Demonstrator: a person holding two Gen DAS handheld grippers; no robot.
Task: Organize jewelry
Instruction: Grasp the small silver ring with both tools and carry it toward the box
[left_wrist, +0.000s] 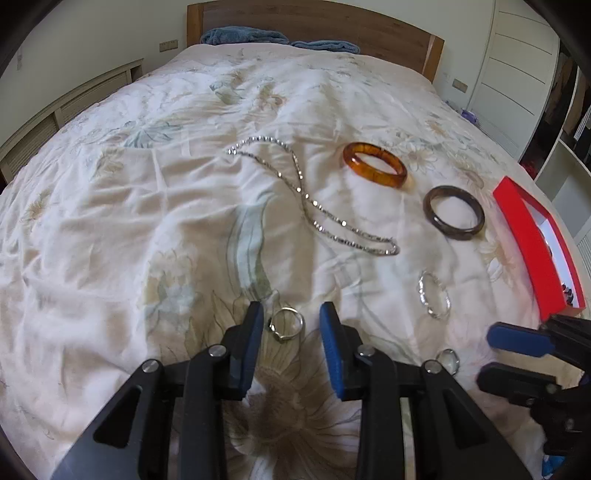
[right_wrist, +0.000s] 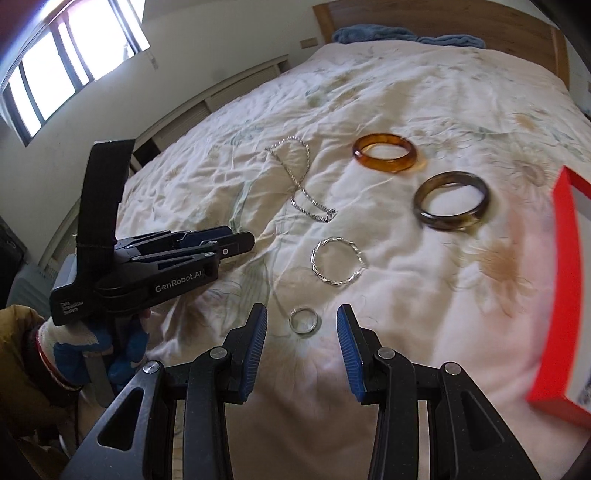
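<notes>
Jewelry lies on a floral bedspread. My left gripper (left_wrist: 291, 317) is open, its fingers either side of a small silver ring with a stone (left_wrist: 286, 325). My right gripper (right_wrist: 301, 321) is open around a plain silver ring (right_wrist: 304, 320), which also shows in the left wrist view (left_wrist: 447, 360). Farther off lie a twisted silver bracelet (right_wrist: 338, 266), a silver chain necklace (left_wrist: 310, 199), an amber bangle (left_wrist: 375, 167) and a dark brown bangle (left_wrist: 453, 212). A red box (left_wrist: 532, 243) sits open at the right.
The bedspread (left_wrist: 147, 221) is wrinkled. A wooden headboard (left_wrist: 314, 22) and blue towels (left_wrist: 243, 35) are at the far end. A white wardrobe (left_wrist: 517, 55) stands at the right, low cabinets and a window (right_wrist: 55, 66) at the left.
</notes>
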